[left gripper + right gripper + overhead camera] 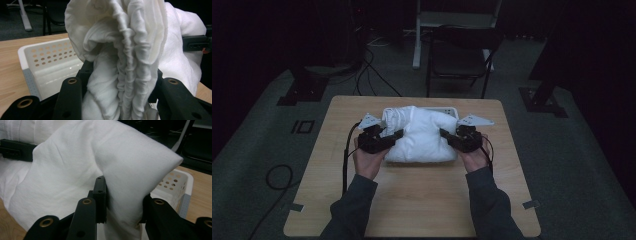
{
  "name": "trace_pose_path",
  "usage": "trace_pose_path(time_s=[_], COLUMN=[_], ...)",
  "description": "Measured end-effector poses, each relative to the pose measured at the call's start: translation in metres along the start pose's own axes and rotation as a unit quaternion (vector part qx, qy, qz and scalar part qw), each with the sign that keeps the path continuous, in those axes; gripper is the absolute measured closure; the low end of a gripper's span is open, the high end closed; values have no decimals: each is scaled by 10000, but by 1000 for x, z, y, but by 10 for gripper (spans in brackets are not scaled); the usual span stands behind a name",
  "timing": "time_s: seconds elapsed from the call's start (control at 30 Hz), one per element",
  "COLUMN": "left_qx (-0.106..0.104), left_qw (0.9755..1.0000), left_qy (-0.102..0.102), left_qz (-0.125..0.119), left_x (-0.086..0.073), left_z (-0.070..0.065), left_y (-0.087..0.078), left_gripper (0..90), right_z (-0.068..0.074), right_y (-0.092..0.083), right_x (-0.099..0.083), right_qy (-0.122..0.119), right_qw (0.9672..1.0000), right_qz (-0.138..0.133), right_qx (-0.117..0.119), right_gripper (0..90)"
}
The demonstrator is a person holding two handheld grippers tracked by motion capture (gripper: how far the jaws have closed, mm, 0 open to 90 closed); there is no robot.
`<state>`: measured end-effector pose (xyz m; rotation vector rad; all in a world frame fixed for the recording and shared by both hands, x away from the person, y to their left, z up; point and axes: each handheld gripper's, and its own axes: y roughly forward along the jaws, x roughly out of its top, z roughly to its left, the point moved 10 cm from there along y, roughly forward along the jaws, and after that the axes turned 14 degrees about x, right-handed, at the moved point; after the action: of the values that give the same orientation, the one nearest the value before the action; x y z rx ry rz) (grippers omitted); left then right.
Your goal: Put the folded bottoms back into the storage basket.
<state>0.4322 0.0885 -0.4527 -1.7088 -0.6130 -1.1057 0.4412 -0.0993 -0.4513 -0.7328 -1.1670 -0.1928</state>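
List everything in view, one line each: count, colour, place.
pillow: one, white, mid-table, gripped at both ends
basket: one, white, perforated, behind the pillow
table: one, light wood, centre
chair: one, dark, beyond the table
cables: several, black, on the floor at far left
left gripper: one, black, shut on the pillow's bunched left end
right gripper: one, black, shut on the pillow's right corner
sleeves: two, dark grey, at the near edge
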Motion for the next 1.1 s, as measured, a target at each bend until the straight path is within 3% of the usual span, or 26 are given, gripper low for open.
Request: trace_pose_path(time_s=[0.57, 1.1], left_qx=[101, 129], left_qw=[9999, 9998], left_qy=[-103, -162], left_qz=[-67, -75], left_x=[10, 15], left_z=[3, 10], left_y=[18, 28], left_gripper=[555, 555], right_z=[-17, -24], right_y=[6, 12], right_x=[9, 16], right_qy=[115, 173], right_qw=[9998, 9996], right_qz=[-64, -113], right_qx=[-137, -177], right_gripper=[711, 712])
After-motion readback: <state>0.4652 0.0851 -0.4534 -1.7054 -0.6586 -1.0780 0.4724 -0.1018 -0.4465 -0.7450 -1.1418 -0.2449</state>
